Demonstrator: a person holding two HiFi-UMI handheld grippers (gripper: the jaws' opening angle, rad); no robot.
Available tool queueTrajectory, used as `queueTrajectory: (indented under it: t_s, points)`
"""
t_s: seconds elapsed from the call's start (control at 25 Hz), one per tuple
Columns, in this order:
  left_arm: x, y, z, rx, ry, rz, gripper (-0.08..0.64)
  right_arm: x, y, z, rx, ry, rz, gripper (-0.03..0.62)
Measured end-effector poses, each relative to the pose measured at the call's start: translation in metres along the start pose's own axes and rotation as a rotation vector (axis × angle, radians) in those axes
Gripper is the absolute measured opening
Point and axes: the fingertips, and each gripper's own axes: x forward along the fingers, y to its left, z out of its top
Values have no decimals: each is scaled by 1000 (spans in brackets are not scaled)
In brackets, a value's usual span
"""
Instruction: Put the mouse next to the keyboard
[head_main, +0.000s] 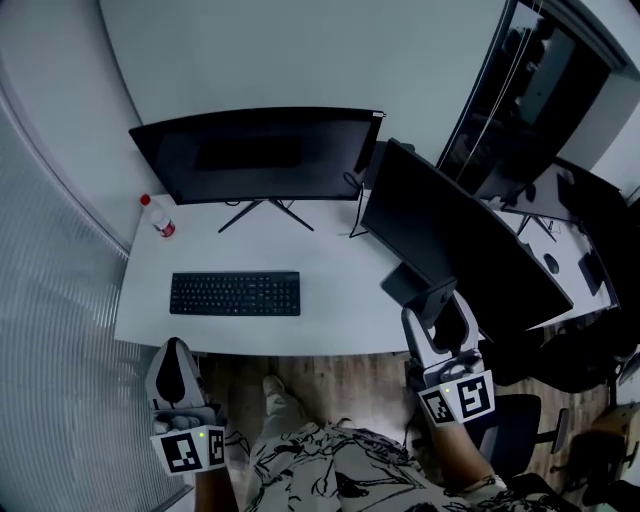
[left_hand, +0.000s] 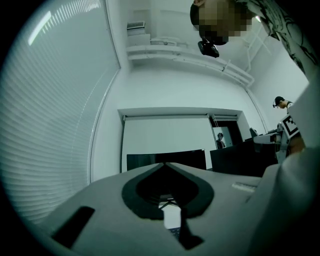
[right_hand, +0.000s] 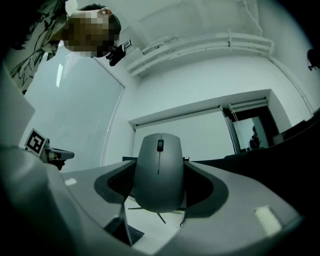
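My right gripper (head_main: 438, 330) squeezes the mouse (right_hand: 159, 172). My left gripper (head_main: 176, 375) is closed, empty. Next, I should set it beside the keyboard (head_main: 235, 294), at ten o'clock.

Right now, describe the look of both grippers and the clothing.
The left gripper and right gripper have pale grey curved jaws with dark inner pads. Each carries a white cube with black square markers. The clothing is black-and-white patterned.
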Motion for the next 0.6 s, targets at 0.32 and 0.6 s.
queueTrajectory:
  t_s: [0.32, 0.6]
  points:
    - [69, 48, -8, -37, 6, -81, 0, 64, 17, -7, -19, 8, -78, 301]
    - [117, 79, -11, -47, 12, -163, 0, 95, 29, -15, -42, 40, -157, 301]
